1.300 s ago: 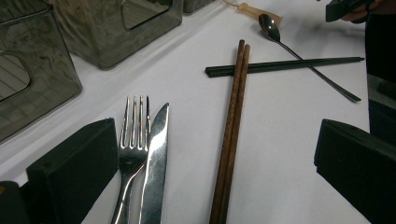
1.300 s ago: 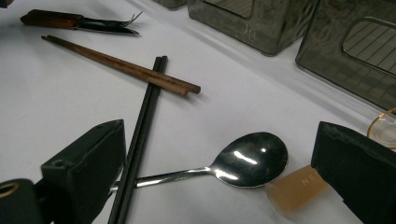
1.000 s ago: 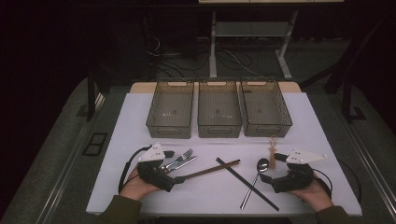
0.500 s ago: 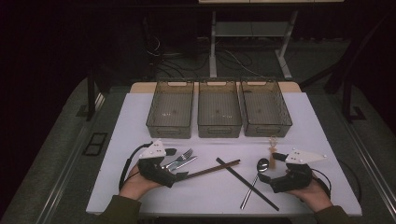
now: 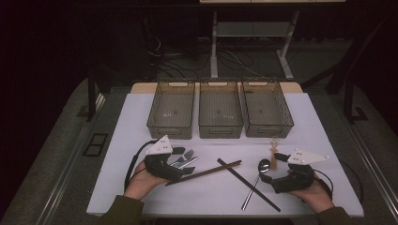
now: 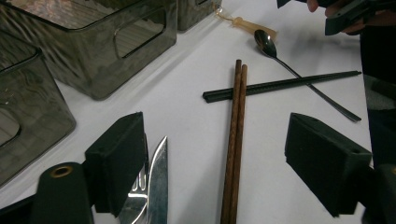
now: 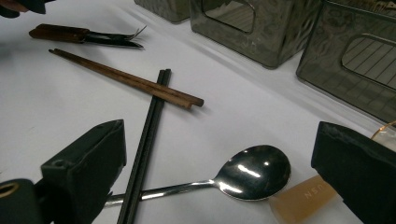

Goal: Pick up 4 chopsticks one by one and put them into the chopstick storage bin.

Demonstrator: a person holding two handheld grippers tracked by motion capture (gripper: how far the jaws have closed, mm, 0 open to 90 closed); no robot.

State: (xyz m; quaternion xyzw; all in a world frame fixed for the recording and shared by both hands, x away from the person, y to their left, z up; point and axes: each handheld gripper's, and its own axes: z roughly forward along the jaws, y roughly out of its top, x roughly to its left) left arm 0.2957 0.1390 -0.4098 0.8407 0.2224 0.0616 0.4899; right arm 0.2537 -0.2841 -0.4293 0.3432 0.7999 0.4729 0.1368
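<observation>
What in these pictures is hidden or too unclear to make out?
- Fork and knife: in the high view the left tool covers their handles; in the left gripper view the bottom edge and a jaw cut the blade off.
- Pale tan utensil: too small in the high view; the right gripper view's jaw and edge cut it off, so its type is unclear.
- Spoon: handle end hidden behind a jaw in the right gripper view.

The left hand-held gripper, its jaws closing, straddles the forks; brown chopsticks lie beside on the tabletop.
</observation>
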